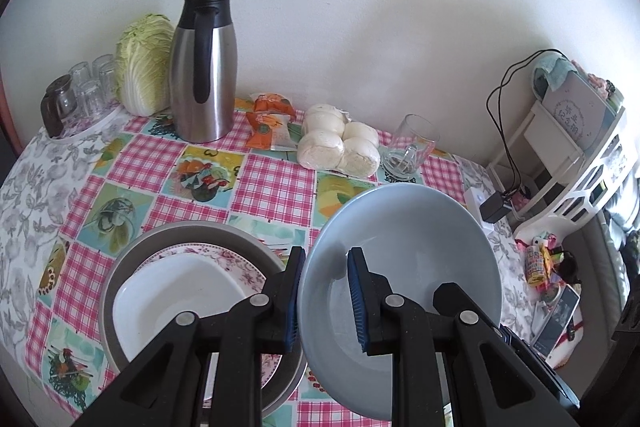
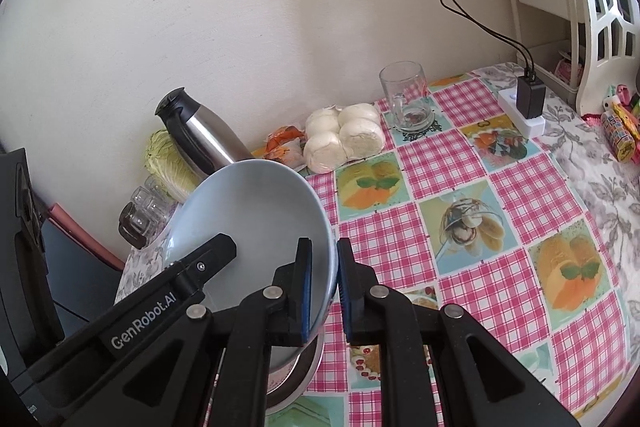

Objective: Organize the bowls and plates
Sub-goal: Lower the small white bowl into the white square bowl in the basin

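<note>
One pale blue bowl (image 1: 416,227), tilted

The pale blue ceramic bowl (image 1: 404,251) is held tilted above the worktop (image 1: 276,187), its rim between both pairs of tongs, the left tongs (image 1: 325,301) on one side and the right tongs (image 2: 325,291) on the opposite side. Left of it in the left wrist view, a white square dish (image 1: 168,291) lies in a flowered plate (image 1: 236,261), which lies in a grey round plate (image 1: 180,229). Behind, along the wall, stand a steel thermos jug (image 1: 204,67), bagged white buns (image 1: 340,145) and a glass mug (image 1: 412,143).
</note>
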Demonstrator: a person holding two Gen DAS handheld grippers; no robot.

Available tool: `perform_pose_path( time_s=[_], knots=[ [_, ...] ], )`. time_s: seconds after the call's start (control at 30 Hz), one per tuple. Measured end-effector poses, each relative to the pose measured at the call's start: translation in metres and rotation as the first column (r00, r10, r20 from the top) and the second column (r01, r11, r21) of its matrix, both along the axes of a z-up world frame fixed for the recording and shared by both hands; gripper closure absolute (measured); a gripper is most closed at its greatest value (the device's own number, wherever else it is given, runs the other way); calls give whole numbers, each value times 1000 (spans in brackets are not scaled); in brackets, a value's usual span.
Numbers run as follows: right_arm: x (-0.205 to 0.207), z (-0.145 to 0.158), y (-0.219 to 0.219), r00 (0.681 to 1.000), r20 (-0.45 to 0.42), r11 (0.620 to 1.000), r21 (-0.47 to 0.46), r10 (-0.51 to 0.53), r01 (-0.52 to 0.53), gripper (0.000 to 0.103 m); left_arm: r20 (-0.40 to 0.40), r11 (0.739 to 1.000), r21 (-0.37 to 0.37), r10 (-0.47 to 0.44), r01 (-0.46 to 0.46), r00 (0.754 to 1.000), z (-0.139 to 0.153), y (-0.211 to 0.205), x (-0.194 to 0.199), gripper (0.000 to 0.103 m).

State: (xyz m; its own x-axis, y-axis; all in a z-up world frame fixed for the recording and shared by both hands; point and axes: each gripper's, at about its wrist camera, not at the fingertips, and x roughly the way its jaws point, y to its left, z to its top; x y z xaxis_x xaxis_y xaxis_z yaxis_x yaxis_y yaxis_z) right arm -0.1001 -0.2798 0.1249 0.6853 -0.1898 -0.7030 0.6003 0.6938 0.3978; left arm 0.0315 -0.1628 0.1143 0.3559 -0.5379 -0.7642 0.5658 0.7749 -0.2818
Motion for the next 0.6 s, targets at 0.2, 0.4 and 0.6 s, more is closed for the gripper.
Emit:
perform_pose_path(
  time_s=[0.2, 0.4, 0.6],
  knots=[
    [9, 0, 13, 999, 7, 999, 10, 31, -32, 89, 1, 999, -9, 34, -34, 999, 4, 18, 8, 79],
    [20, 2, 28, 998, 6, 998, 4, 65, -65, 88, -4, 998, -14, 61, -61, 998, 6, 37, 18, 79],
    [32, 1, 43, 995, -2, 995, 2, 98, -98, 88, -8, 995, -16, 93, -93, 996, 7, 54, 27, 79]
  ],
)
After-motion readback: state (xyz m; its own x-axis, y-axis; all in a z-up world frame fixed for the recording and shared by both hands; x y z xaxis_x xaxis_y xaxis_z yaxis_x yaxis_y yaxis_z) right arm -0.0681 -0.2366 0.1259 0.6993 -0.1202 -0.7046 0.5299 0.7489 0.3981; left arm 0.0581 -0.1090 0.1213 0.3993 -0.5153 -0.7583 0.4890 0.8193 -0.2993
